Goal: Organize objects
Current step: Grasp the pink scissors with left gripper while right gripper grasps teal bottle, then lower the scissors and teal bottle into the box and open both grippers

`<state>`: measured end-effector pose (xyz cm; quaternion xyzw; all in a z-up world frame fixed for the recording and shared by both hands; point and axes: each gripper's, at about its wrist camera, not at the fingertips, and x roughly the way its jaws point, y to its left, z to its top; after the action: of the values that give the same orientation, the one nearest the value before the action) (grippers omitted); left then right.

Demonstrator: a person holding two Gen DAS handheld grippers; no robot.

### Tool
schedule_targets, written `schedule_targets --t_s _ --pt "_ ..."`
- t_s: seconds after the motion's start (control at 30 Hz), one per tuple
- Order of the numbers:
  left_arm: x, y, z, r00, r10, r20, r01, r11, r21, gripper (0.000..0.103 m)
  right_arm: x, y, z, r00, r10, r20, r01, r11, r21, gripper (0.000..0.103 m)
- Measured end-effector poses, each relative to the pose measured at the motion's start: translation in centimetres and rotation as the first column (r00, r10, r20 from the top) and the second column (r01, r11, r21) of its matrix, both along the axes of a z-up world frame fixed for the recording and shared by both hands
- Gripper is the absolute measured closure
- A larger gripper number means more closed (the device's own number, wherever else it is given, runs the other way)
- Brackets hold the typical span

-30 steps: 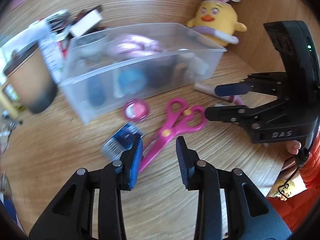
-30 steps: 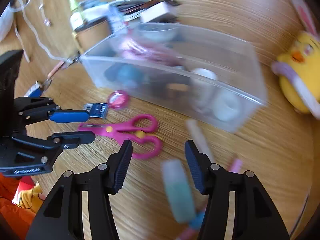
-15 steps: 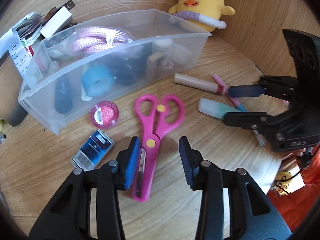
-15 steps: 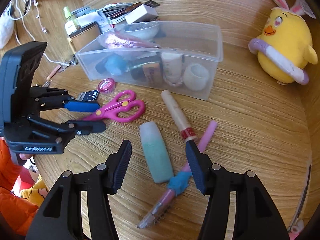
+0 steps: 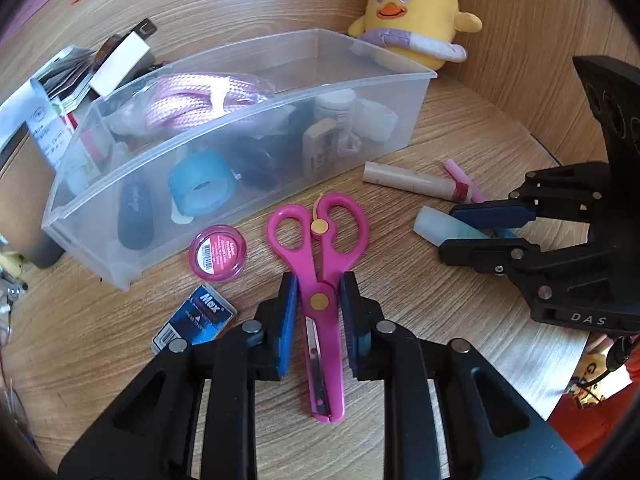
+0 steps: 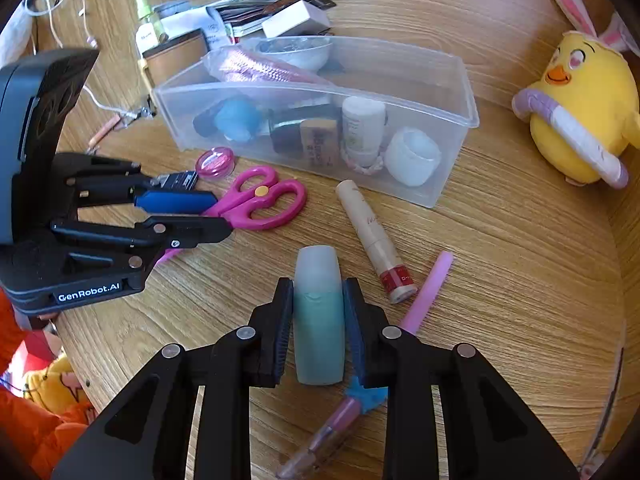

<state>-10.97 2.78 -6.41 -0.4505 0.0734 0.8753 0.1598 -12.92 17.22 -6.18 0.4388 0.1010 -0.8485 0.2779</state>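
Pink scissors [image 5: 320, 280] lie on the wooden table, blades toward me. My left gripper [image 5: 319, 294] straddles their pivot, pads close on both sides with small gaps. A teal tube with a frosted cap [image 6: 318, 312] lies on the table; my right gripper [image 6: 318, 300] is shut on it, pads touching both sides. The clear plastic bin [image 5: 400, 80] behind holds pink rope, blue tape and small bottles. The right gripper [image 5: 476, 228] shows in the left wrist view, the left gripper [image 6: 208, 216] in the right wrist view.
A pink round tin [image 5: 218, 252] and a blue Max staple box [image 5: 196, 316] lie left of the scissors. A beige tube [image 6: 372, 240] and a pink pen [image 6: 360, 380] lie by the teal tube. A yellow chick plush [image 6: 580, 112] sits at the right. Papers and a cup stand behind the bin.
Both grippers moved forward and down and narrowed: the left now straddles the scissors' pivot, the right has closed onto the teal tube.
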Motion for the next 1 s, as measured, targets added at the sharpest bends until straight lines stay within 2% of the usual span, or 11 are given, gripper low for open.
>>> schedule_targets --t_s 0.5,0.77,1.0 --pt "2.9 -1.1 3.7 0.989 0.068 -0.129 -0.060 0.996 0.062 0.084 1.0 -0.4 2.7 0.998 -0.032 -0.057 0.025 0.994 -0.108 0.080" --pt "4.2 -2.2 7.2 0.965 0.114 -0.236 -0.091 0.990 0.105 0.084 1.4 -0.1 5.3 0.992 -0.049 -0.112 0.029 0.985 -0.173 0.080" --pt "3.7 -4.1 9.6 0.937 0.180 -0.298 -0.148 0.981 0.127 0.084 0.5 -0.4 8.2 0.981 -0.076 -0.179 0.036 0.976 -0.216 0.080"
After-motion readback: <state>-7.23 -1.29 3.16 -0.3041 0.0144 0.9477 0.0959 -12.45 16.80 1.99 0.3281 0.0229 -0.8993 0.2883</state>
